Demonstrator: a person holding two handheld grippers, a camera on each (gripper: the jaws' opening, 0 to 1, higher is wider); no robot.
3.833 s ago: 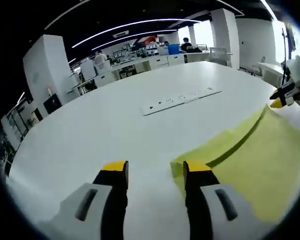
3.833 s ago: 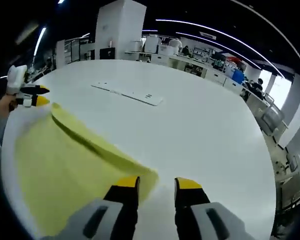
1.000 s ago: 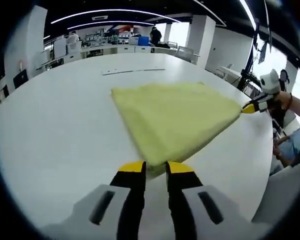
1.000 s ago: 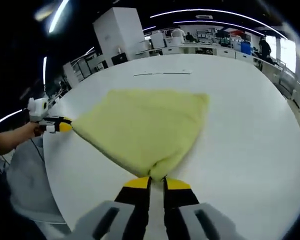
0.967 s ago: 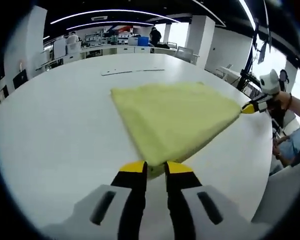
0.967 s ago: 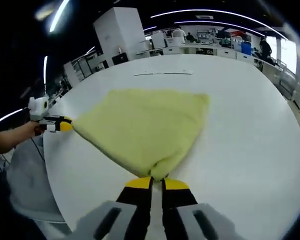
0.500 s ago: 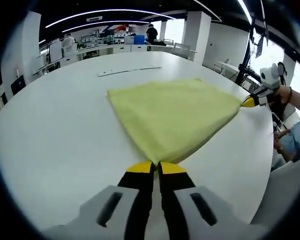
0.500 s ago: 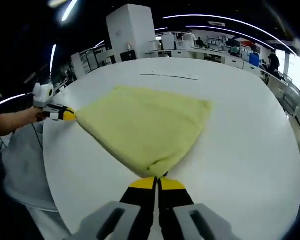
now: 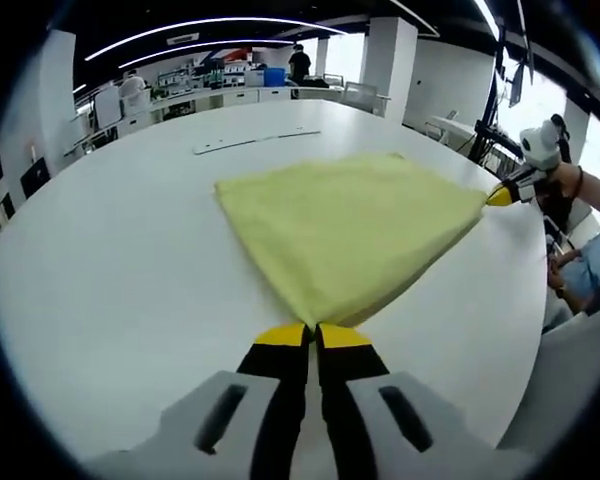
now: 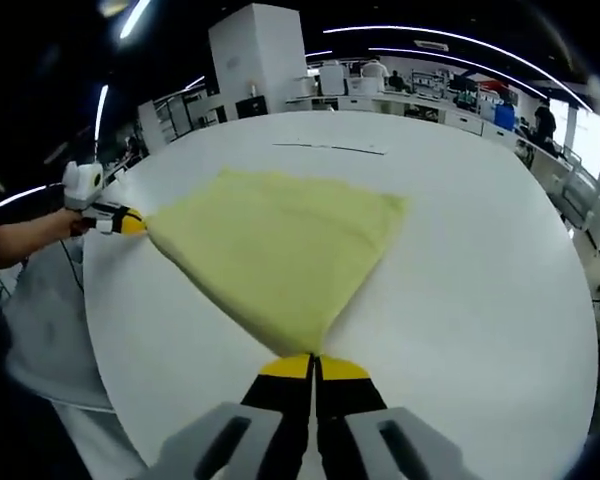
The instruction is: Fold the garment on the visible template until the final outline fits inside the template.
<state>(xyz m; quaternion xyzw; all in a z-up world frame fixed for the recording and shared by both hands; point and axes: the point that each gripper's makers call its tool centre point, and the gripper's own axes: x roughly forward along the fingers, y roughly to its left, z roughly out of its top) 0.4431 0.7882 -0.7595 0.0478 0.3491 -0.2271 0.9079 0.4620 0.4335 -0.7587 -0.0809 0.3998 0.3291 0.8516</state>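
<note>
Where shelving lines the room, a white table (image 9: 110, 260) bears yellow cloth (image 9: 350, 220).

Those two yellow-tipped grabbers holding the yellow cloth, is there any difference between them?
Little difference. The left gripper pinches the near-left corner of the yellow cloth; the right gripper pinches the near-right corner. Each is at the bottom of its own view and small at the edge of the other's, with a hand behind. Both have yellow-tipped jaws shut on the cloth, stretched over the white table.
</note>
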